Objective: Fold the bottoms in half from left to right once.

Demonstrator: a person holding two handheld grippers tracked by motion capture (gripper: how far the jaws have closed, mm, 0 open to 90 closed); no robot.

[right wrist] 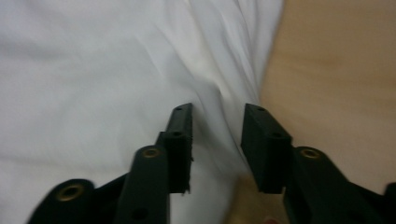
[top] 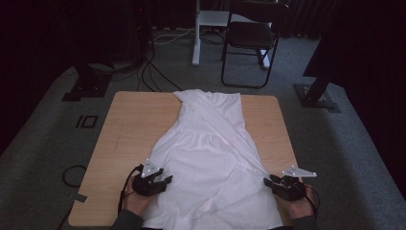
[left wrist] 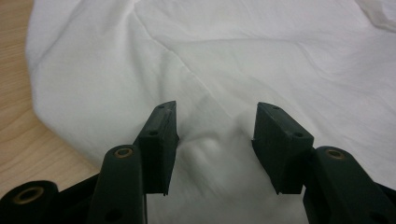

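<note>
A white dress (top: 210, 158) lies flat along the wooden table (top: 129, 124), its narrow top at the far edge and its wide skirt reaching the near edge. My left gripper (top: 165, 181) rests at the skirt's left edge, jaws apart. In the left gripper view the cloth (left wrist: 224, 65) bulges up slightly between the open gripper's (left wrist: 215, 126) pads without being pinched. My right gripper (top: 269, 181) sits at the skirt's right edge. In the right gripper view a fold of the cloth's edge (right wrist: 224, 88) runs between the open gripper's (right wrist: 217, 126) jaws, with bare wood (right wrist: 336, 74) to the right.
A black folding chair (top: 251, 38) and a white stand (top: 196, 33) are on the carpet beyond the table. Black stand bases (top: 86, 88) (top: 316, 96) flank the far corners. A cable loop (top: 72, 175) lies on the floor at the left.
</note>
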